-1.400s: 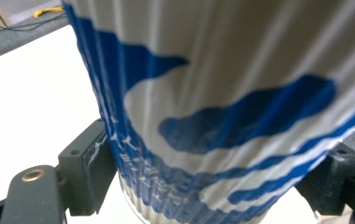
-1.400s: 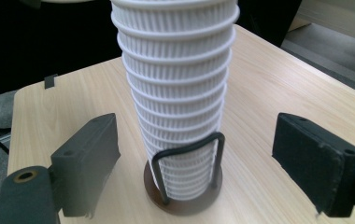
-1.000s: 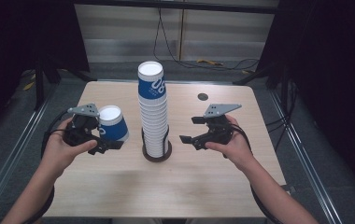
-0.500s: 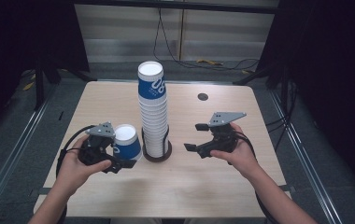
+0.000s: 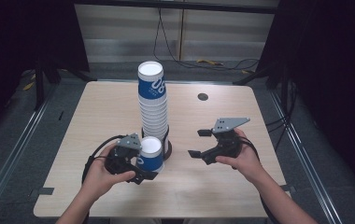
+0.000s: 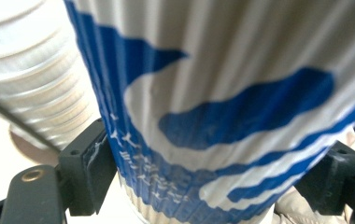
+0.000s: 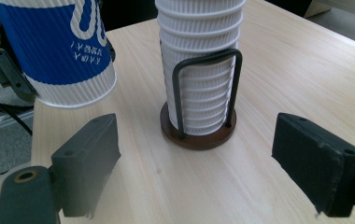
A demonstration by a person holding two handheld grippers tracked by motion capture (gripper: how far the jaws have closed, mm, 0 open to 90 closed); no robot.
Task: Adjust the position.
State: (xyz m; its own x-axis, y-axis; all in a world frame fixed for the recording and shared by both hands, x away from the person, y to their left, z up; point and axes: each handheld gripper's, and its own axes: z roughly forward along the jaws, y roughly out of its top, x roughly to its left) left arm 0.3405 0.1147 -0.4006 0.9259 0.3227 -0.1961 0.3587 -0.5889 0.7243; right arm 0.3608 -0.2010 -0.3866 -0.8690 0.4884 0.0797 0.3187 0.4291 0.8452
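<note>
Writing first: the held cup carries white lettering on its blue band, but from the right gripper view it reads upside down and too small to make out; the top cup of the stack shows a big white swirl mark, not legible either. The cup is ribbed paper, white with blue wave shapes, white inside, upright, open end up. The left gripper has its jaws pressed against both sides of it, just in front of the stack's holder and beside it, on the person's left. In the right gripper view its base hangs clear of the table. That holder is a dark round base with black wire loops. The right gripper sits to the stack's right, jaws spread wide, nothing between them.
</note>
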